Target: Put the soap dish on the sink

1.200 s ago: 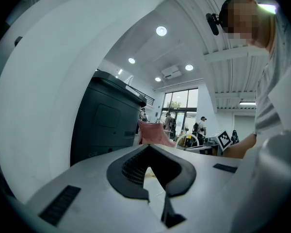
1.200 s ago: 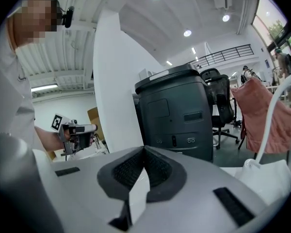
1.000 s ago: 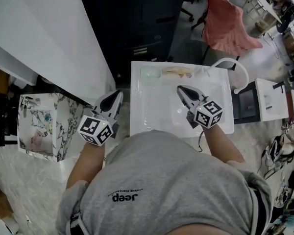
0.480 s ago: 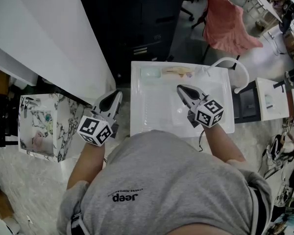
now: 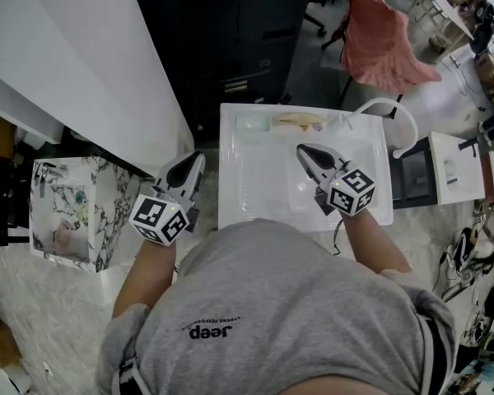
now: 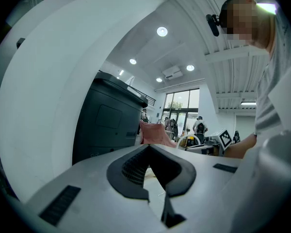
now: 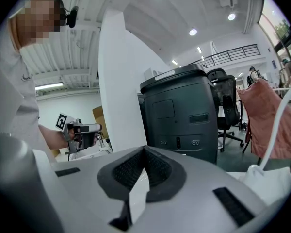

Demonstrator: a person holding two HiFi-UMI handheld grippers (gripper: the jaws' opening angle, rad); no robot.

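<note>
The soap dish [image 5: 251, 123] is a small, pale green piece with rounded corners and a slightly see-through look. It sits on the back ledge of the white sink [image 5: 255, 200], near the ledge's left corner. Just to its right on the same ledge lies a beige oblong thing [image 5: 299, 121], too small to make out. A white curved tap [image 5: 405, 120] arches over the sink's right back corner.

The right gripper [image 5: 301, 148] hangs over the basin and points toward the back ledge, apart from the soap dish. Its own view shows the jaws closed tip to tip with nothing between them. The left gripper [image 5: 199, 156] is off the sink's left edge, beside a white wall panel [image 5: 90, 64]. Its jaws are likewise pressed together at the tips and hold nothing. Each gripper carries a cube printed with black-and-white square markers.

The only readable writing is "Jeep", printed in dark letters on the person's grey T-shirt [image 5: 296, 286] and seen upside down from the head view. A smaller line of print next to it is too fine to read.

Behind the sink stands a black cabinet [image 5: 230, 31], and a pink cloth [image 5: 383, 44] hangs over a chair to its right. A marble-patterned box [image 5: 66, 208] sits on the floor at the left
</note>
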